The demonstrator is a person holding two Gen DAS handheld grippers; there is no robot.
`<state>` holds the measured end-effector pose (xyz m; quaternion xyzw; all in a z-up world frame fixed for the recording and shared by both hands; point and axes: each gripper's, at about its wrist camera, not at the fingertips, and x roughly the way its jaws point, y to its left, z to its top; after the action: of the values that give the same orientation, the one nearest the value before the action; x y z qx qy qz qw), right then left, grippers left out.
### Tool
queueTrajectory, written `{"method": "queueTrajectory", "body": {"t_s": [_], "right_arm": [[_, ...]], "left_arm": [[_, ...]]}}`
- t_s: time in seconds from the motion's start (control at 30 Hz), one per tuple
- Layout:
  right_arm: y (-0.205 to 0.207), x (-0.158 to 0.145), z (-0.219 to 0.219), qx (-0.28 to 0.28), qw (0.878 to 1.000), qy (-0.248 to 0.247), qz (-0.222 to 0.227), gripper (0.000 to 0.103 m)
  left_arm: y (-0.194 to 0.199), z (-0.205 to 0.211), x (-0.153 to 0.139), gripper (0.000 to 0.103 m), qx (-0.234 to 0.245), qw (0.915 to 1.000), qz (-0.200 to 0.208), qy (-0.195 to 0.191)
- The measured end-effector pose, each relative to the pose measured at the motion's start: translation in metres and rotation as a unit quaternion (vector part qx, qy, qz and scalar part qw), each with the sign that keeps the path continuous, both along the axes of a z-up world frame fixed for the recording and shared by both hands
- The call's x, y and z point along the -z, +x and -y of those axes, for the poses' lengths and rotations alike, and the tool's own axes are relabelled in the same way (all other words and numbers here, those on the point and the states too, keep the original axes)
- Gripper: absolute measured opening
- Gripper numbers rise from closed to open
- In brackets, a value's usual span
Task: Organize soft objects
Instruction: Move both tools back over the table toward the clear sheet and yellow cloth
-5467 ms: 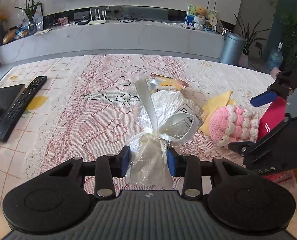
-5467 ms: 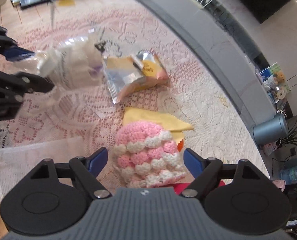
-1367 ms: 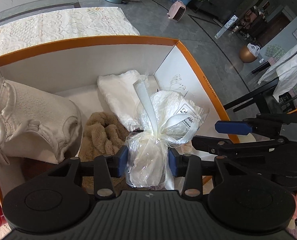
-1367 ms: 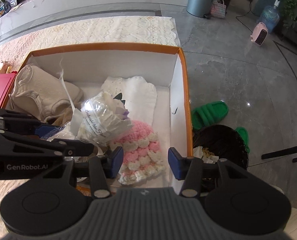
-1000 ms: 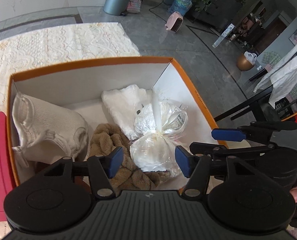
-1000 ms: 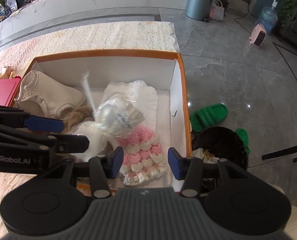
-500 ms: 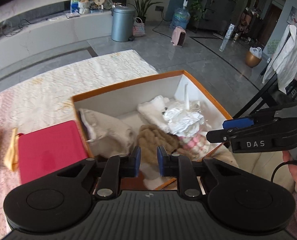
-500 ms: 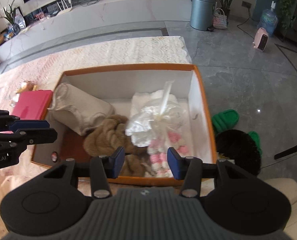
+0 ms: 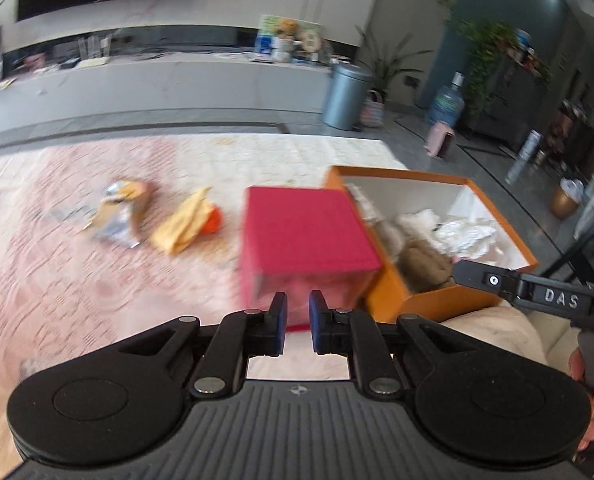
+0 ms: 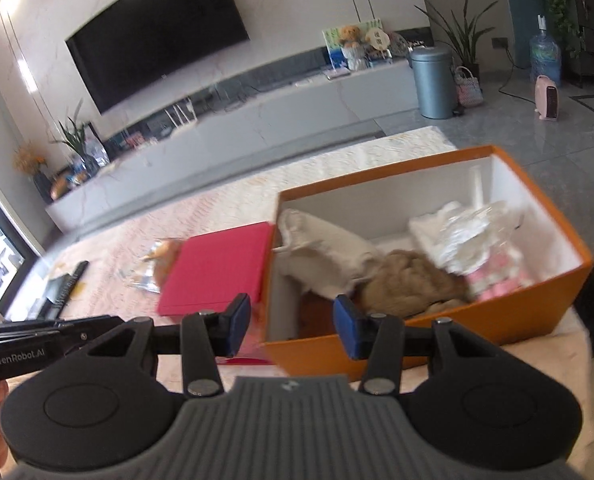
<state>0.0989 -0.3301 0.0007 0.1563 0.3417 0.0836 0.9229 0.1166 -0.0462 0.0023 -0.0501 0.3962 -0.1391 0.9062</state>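
Note:
The orange box (image 10: 457, 320) stands at the table's right end and shows in the left wrist view (image 9: 437, 304) too. Inside lie a beige cloth (image 10: 325, 256), a brown plush (image 10: 409, 284), the clear wrapped bundle (image 10: 469, 236) and the pink knitted hat (image 10: 497, 280). My left gripper (image 9: 297, 322) is nearly shut and empty, in front of the red box (image 9: 305, 232). My right gripper (image 10: 293, 330) is open and empty, just before the orange box's near wall.
A snack packet (image 9: 117, 212) and a yellow cloth over an orange thing (image 9: 185, 220) lie on the lace tablecloth left of the red box. A remote (image 10: 71, 284) lies at the far left. A grey bin (image 10: 433, 84) stands on the floor beyond.
Both grippers let go of the bundle and the pink hat in the orange box and pulled back and up. My left gripper closed to a narrow gap and swung left towards the table.

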Motion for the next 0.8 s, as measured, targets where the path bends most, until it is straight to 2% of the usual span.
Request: {"method": "queueTrajectory", "body": {"t_s": [0.1,0.23,0.4,0.63,0.8], "right_arm": [[-0.011,0.014,-0.032,-0.01,1.0,-0.008,-0.002,0.047],[-0.015,0.034,-0.069,-0.032,0.999,-0.019,-0.029,0.047],[-0.009,0.056,-0.103,-0.059,0.996,-0.011,-0.062,0.048],[0.008,0.069,-0.146,-0.109,0.991,-0.032,-0.077,0.048],[0.026,0.081,-0.166,-0.117,0.988,-0.047,-0.09,0.048]], "left_arm": [[-0.011,-0.032,0.012,0.016,-0.028,0.9995,-0.013,-0.003],[-0.024,-0.065,0.023,0.016,-0.056,0.9984,-0.013,0.004],[-0.031,-0.095,0.04,0.016,-0.065,0.9978,-0.013,0.0],[-0.02,-0.123,0.062,0.017,-0.076,0.9966,-0.026,-0.02],[-0.006,-0.137,0.071,0.02,-0.078,0.9957,-0.041,-0.028]]}}
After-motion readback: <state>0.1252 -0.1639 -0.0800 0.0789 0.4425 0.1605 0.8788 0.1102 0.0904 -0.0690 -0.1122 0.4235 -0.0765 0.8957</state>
